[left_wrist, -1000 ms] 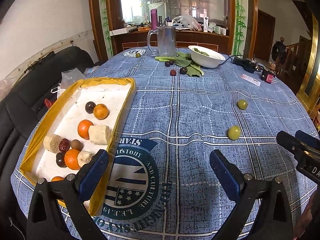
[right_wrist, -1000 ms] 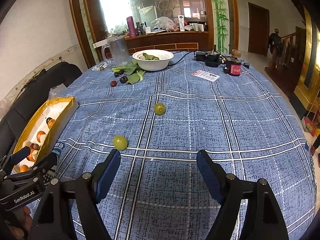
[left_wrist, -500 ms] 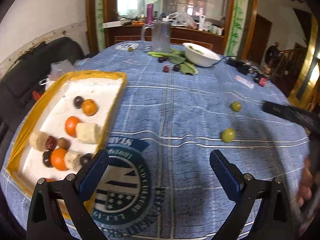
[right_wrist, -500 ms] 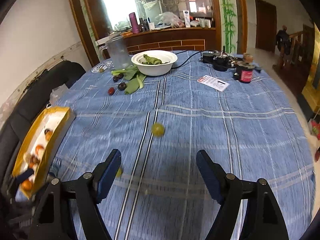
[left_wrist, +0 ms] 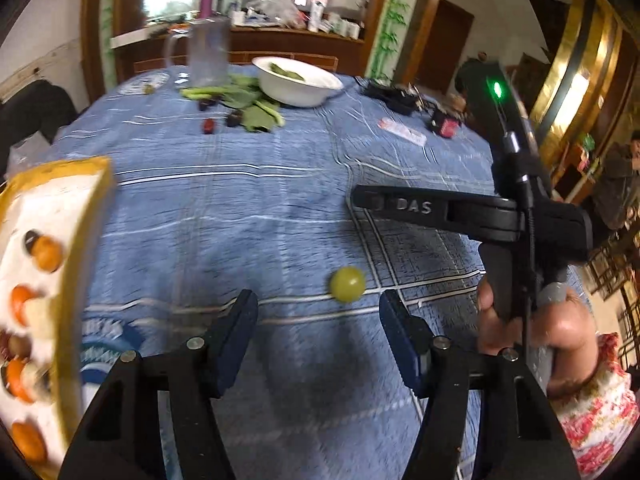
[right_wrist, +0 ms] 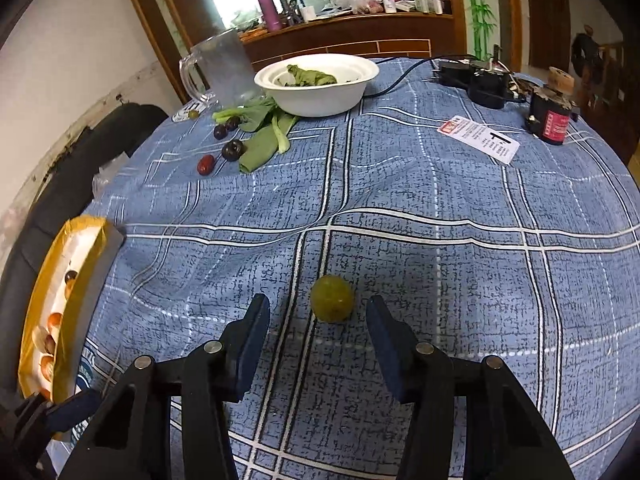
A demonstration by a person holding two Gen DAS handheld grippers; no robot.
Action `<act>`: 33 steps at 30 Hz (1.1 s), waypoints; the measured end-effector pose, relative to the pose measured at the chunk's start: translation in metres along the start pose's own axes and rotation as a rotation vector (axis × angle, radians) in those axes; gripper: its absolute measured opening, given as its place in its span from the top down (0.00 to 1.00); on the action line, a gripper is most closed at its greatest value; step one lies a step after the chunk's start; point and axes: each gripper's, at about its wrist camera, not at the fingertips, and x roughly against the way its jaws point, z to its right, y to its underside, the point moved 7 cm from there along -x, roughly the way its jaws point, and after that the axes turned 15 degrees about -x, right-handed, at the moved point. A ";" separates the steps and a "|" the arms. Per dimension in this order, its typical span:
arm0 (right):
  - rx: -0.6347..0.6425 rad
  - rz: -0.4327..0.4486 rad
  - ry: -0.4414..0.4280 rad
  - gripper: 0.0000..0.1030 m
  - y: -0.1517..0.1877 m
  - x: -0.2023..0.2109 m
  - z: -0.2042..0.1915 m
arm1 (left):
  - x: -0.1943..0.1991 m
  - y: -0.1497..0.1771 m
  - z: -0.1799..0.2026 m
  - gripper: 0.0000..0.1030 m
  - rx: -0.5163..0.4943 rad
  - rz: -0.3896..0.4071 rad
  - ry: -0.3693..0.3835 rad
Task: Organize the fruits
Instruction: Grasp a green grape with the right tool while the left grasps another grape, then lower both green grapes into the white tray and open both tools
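A green fruit [left_wrist: 347, 283] lies on the blue checked tablecloth just ahead of my open, empty left gripper [left_wrist: 318, 312]. A second green fruit [right_wrist: 332, 298] lies just ahead of the fingertips of my open, empty right gripper [right_wrist: 318, 316]. The right gripper's body also shows in the left wrist view [left_wrist: 472, 212], held by a hand. The yellow-rimmed tray [left_wrist: 86, 216] with oranges and other fruit sits at the left, also in the right wrist view [right_wrist: 86, 240]. A red fruit [right_wrist: 205, 165] and dark plums [right_wrist: 233, 149] lie far back.
A white bowl [right_wrist: 320, 98] with greens, leafy stalks [right_wrist: 264, 136], a glass jug [right_wrist: 224, 68], a card [right_wrist: 478, 139], a dark jar [right_wrist: 552, 116] and cables [right_wrist: 480, 80] stand at the back. A black chair [right_wrist: 80, 168] is left of the table.
Both grippers have moved forward and right over the table. Each now has a green fruit just ahead of its fingertips. The tray has slid to the left edge of both views.
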 end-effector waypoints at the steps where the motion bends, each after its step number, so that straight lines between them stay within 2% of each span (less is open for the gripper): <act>1: 0.005 0.001 0.007 0.48 0.000 -0.002 0.000 | -0.010 -0.003 0.005 0.40 -0.009 -0.014 0.016; 2: 0.013 0.001 0.017 0.51 0.000 -0.004 0.001 | -0.017 -0.004 0.008 0.40 -0.011 -0.024 0.029; 3: 0.019 -0.002 0.022 0.61 -0.001 -0.006 0.002 | -0.024 -0.005 0.011 0.44 -0.012 -0.036 0.043; 4: 0.027 0.006 0.030 0.63 -0.001 -0.006 0.002 | -0.029 -0.006 0.012 0.48 -0.013 -0.041 0.049; 5: 0.032 0.009 0.035 0.67 -0.001 -0.007 0.003 | -0.035 -0.007 0.015 0.57 -0.020 -0.049 0.055; 7: 0.028 0.010 0.034 0.76 -0.003 -0.007 0.005 | -0.042 -0.008 0.017 0.66 -0.034 -0.049 0.042; 8: 0.020 0.009 0.027 0.76 -0.004 -0.007 0.006 | -0.041 -0.008 0.017 0.79 -0.046 -0.042 0.029; 10: 0.004 0.005 0.014 0.76 -0.004 -0.005 0.007 | -0.043 -0.009 0.018 0.79 -0.055 -0.033 0.025; 14: -0.024 0.008 -0.026 0.76 -0.005 0.001 0.007 | -0.038 -0.007 0.006 0.79 -0.008 -0.008 0.025; 16: -0.047 0.006 -0.077 0.76 -0.006 0.007 0.005 | -0.030 -0.007 -0.001 0.79 0.019 0.009 0.024; 22: -0.094 -0.023 -0.228 0.76 -0.001 0.019 -0.010 | 0.024 0.005 -0.029 0.79 0.072 0.076 -0.026; 28: -0.011 0.029 -0.251 0.76 0.015 0.047 -0.048 | 0.087 0.042 -0.108 0.79 0.214 0.117 -0.161; 30: 0.021 0.027 -0.275 0.75 0.027 0.057 -0.069 | 0.104 0.058 -0.141 0.79 0.263 0.113 -0.225; 33: 0.084 0.000 -0.318 0.75 0.051 0.067 -0.110 | 0.117 0.076 -0.183 0.79 0.322 0.083 -0.278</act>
